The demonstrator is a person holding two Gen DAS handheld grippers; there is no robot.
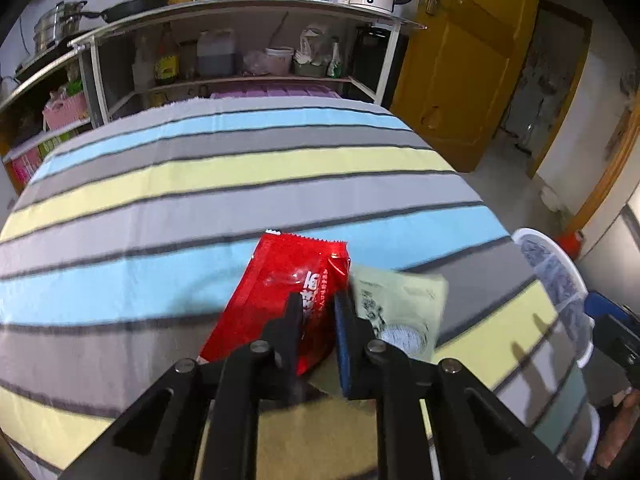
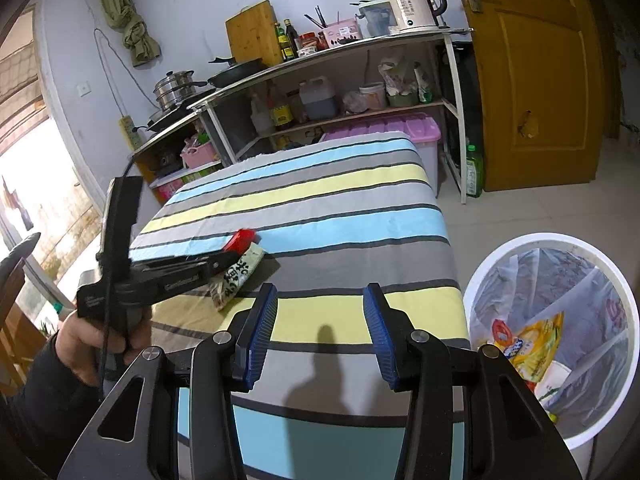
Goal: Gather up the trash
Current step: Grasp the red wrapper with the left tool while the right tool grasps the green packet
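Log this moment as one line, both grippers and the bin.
left gripper: shut on red wrapper | right gripper: open, empty | green packet: on table | trash bin: holds wrappers

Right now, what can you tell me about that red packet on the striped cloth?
The red wrapper is a glossy, crinkled plastic snack packet with white lettering and a serrated end. It lies on the striped tablecloth, beside a pale green wrapper. The left tool has its fingers closed on it.

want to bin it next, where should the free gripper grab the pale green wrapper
Take the pale green wrapper by its free near end, coming low from the bin side with the right gripper. It lies flat, and its far end sits beside the red wrapper held by the left gripper.
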